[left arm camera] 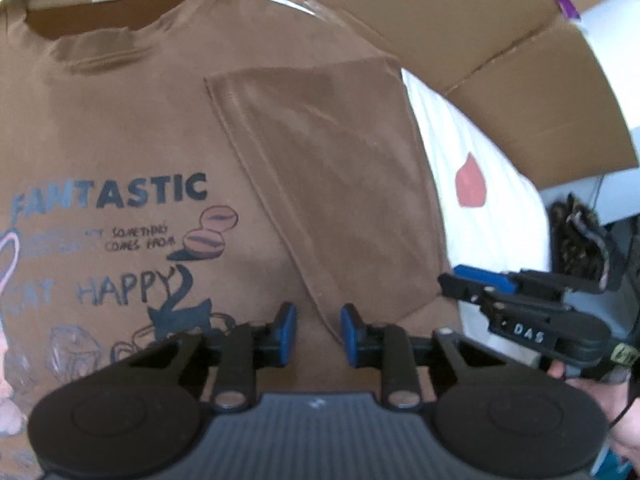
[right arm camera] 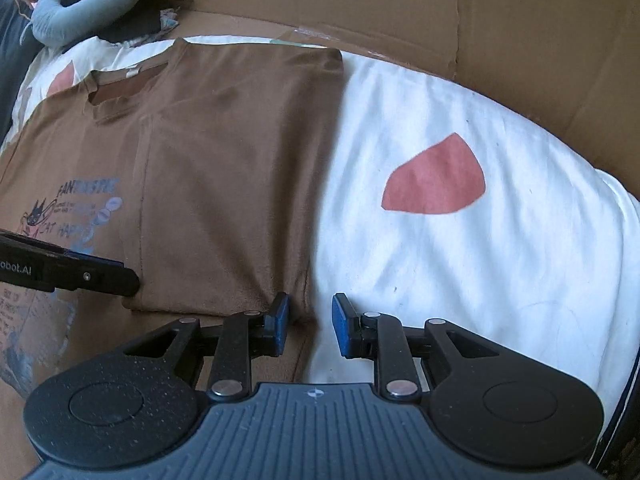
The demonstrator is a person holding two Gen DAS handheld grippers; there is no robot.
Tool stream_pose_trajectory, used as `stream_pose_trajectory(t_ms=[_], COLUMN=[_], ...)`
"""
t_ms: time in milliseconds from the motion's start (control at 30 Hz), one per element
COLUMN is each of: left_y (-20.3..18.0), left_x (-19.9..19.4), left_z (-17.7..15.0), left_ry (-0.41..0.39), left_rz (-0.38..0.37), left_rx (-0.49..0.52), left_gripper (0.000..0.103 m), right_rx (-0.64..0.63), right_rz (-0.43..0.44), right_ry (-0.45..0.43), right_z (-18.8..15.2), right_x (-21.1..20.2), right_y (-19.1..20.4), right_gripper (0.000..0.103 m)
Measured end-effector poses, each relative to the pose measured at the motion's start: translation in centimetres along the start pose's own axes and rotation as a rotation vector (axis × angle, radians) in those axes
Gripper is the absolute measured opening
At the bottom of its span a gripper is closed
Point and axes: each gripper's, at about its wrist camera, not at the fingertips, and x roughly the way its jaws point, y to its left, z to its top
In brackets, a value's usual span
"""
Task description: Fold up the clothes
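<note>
A brown T-shirt (left arm camera: 120,128) with a "FANTASTIC" cat print lies face up on a white sheet (right arm camera: 460,272). Its right sleeve (left arm camera: 332,184) is folded inward over the chest; it also shows in the right wrist view (right arm camera: 224,200). My left gripper (left arm camera: 318,334) is open and empty, hovering over the lower edge of the folded sleeve. My right gripper (right arm camera: 310,326) is open and empty over the shirt's right side edge, where brown cloth meets the sheet. The right gripper also appears in the left wrist view (left arm camera: 520,308), and the left gripper's finger shows in the right wrist view (right arm camera: 92,276).
Cardboard walls (right arm camera: 400,8) stand behind and to the right of the sheet, also in the left wrist view (left arm camera: 500,40). The sheet bears red patches (right arm camera: 436,180). A grey curved pillow (right arm camera: 80,4) lies at the far left corner. A dark patterned item (left arm camera: 580,240) lies at the right.
</note>
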Motion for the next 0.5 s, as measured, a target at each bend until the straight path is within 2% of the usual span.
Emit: stream_pose_trajectory(t_ms=[33,67,133,200,267,400,467,500], left_y=[-0.1,-0.2,-0.9,-1.6,-2.0,-1.3,-1.2,-1.3], left_x=[0.2,0.3,0.5,0.7,0.8,0.1,-1.0,-1.8], left_z=[0.1,0.1,0.1,0.1,0.3,0.5,0.5,0.5], left_ry=[0.004,0.007,0.014,0.022,0.029,0.041,0.022,0.015], left_rz=[0.023,0.048,0.102,0.155,0.177,0.135,0.105,0.099], left_rx=[-0.004,-0.005,0.008,0.021,0.023,-0.072,-0.083,-0.082], left_gripper=[0.018,0.008,0.002,0.003,0.003,0.005,0.016,0.019], right_rx=[0.008,0.017,0.027,0.028,0.041,0.091,0.132,0.159], right_rz=[-0.004,-0.009,-0.018,-0.026,-0.022,-0.008,-0.002,0.014], right_ry=[-0.004,-0.008,-0.015,-0.018,-0.020,-0.007,0.013,0.027], right_z=[-0.1,-0.1,-0.3,-0.3,-0.3,-0.1,0.1,0.3], right_x=[0.1,0.2,0.3,0.3,0.3,0.2,0.0,-0.2], right_y=[0.0,0.1,0.2,0.3,0.1,-0.3,-0.5,-0.7], right_gripper=[0.029,0.029,0.029,0.029,0.029,0.029,0.032,0.033])
